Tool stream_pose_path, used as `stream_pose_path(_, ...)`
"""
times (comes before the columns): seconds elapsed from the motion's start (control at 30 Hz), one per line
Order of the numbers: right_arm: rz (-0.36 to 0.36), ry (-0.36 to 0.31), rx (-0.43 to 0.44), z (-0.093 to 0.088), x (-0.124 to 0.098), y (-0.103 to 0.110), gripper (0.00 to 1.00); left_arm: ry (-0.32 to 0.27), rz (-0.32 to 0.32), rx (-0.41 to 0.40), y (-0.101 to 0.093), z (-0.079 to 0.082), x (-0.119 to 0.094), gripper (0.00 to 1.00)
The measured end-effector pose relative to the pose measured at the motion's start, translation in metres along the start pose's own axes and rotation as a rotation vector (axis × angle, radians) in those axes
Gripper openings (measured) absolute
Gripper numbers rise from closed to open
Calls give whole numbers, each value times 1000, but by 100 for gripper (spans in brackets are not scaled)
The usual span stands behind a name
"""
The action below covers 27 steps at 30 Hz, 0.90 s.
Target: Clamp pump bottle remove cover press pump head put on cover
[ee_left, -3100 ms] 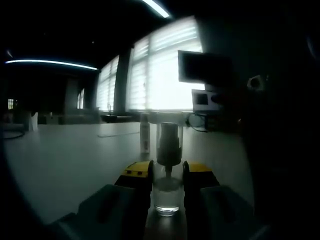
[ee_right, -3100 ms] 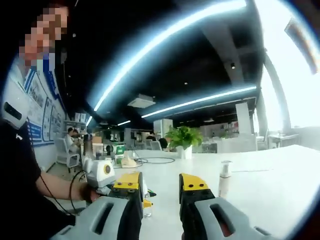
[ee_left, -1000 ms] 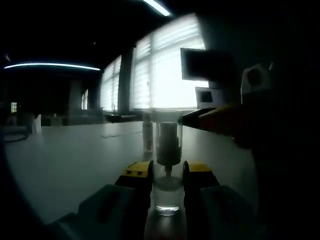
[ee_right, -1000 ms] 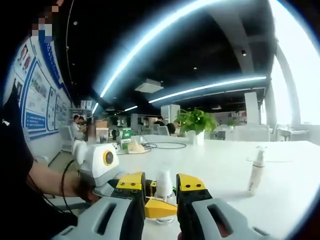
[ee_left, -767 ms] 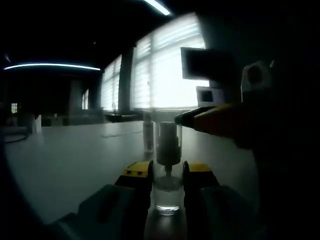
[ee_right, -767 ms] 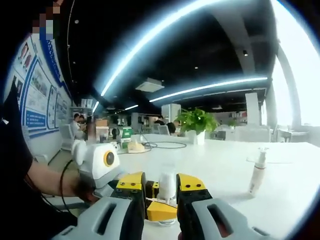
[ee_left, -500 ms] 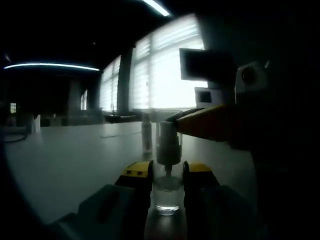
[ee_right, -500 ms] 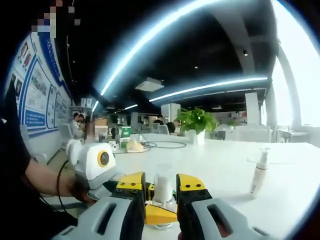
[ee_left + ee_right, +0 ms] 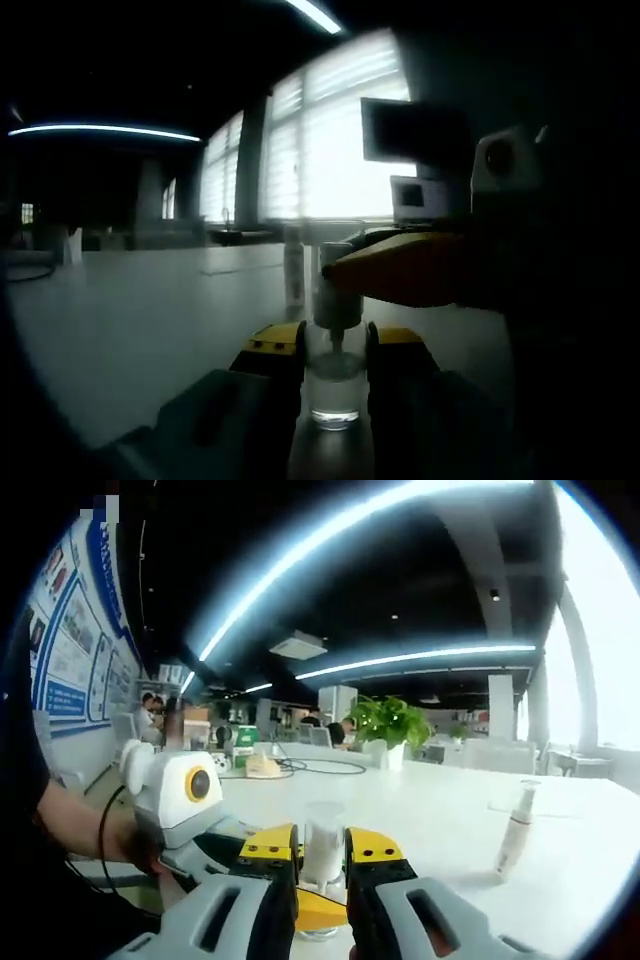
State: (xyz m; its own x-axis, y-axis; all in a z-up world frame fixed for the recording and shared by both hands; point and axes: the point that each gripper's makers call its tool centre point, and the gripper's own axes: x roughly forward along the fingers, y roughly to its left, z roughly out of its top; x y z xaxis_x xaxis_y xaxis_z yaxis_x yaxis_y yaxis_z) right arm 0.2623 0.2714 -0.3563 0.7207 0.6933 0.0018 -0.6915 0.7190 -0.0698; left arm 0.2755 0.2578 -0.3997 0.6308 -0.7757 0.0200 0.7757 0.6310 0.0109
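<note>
The pump bottle (image 9: 333,385) is clamped low by the left gripper (image 9: 335,350), steadying it; its clear cover (image 9: 323,842) at 12 o'clock is closely flanked by the right gripper (image 9: 321,852), grip uncertain.

The left hand-held gripper (image 9: 335,352) had two blocky grey-green fingers, each capped with a yellow tip; black strips lined the inner faces of the jaws. In the right gripper view its body (image 9: 180,795) appeared as a white rounded housing with a yellow ring on its face, and a thin dark cable looped down behind it. The right hand-held gripper (image 9: 322,855) was built the same way: grey moulded fingers with elongated recesses, yellow tips carrying small dark screw holes, and black inner faces. Seen from the left gripper view, one of its yellow jaws (image 9: 400,270) tapered to a blunt point. The person (image 9: 25,900) wore a dark short-sleeved top.
</note>
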Motion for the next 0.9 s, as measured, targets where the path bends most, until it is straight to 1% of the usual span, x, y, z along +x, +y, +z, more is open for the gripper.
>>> stream_pose_path(0.37, -6, -6, 12, 0, 1, 0, 10, 1, 0, -1, 0, -1, 0, 15)
stream_pose_path(0.57, 2, -2, 6, 0, 1, 0, 10, 0, -1, 5, -1, -1, -1, 15)
stream_pose_path(0.73, 2, -18, -7, 1, 0, 1, 10, 0, -2, 8, -1, -1, -1, 15)
stream_pose_path(0.9, 0, -17, -13, 1, 0, 0, 10, 1, -1, 10, -1, -1, -1, 15)
